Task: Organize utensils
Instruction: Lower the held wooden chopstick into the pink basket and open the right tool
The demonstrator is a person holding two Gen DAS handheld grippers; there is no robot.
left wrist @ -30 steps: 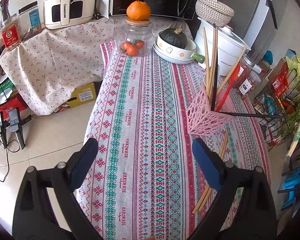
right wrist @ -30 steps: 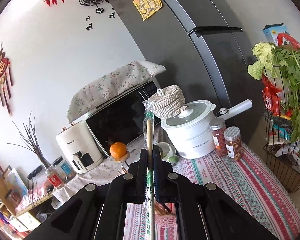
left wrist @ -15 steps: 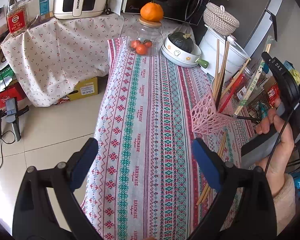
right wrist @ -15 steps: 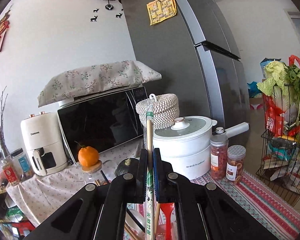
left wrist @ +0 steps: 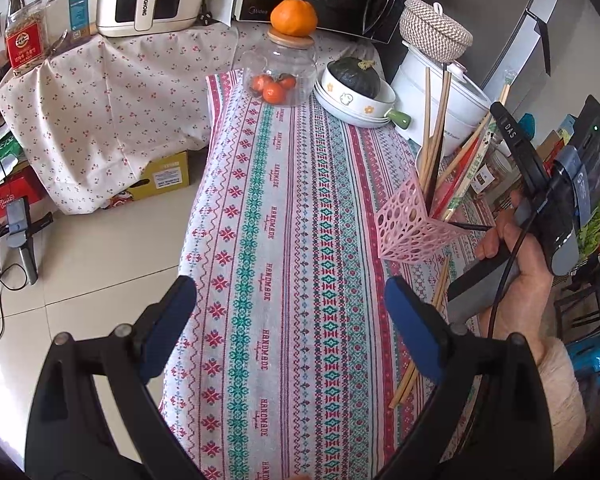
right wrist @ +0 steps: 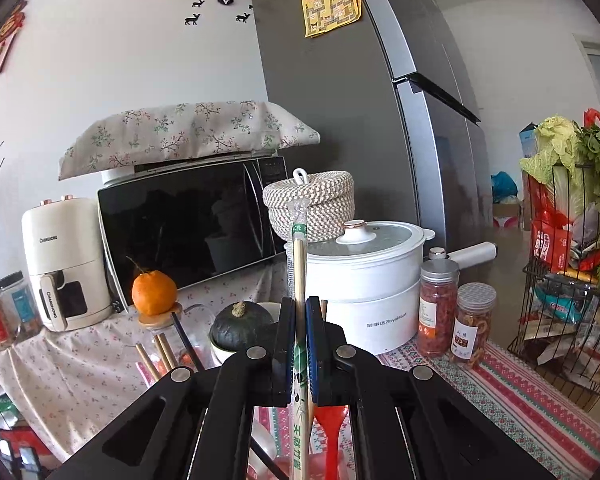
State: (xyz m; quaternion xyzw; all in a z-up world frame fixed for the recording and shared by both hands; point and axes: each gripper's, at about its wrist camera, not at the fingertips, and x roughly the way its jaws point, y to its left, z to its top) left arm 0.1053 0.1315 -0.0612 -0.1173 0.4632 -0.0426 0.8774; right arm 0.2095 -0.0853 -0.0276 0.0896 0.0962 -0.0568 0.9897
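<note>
The right gripper (right wrist: 299, 344) clamps wrapped chopsticks (right wrist: 299, 264) above the pink holder (left wrist: 414, 226); next, lowering them in. The left gripper (left wrist: 290, 320) hangs open, empty.

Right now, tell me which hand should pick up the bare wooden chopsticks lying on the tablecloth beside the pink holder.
Left. The left gripper hangs open and empty above the patterned tablecloth, close to the loose wooden chopsticks. The right gripper is shut on a plastic-wrapped pair of chopsticks at the pink perforated holder.

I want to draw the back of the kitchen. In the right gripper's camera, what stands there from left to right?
Air fryer → microwave → woven basket → white pot → two jars → wire rack with greens.
</note>
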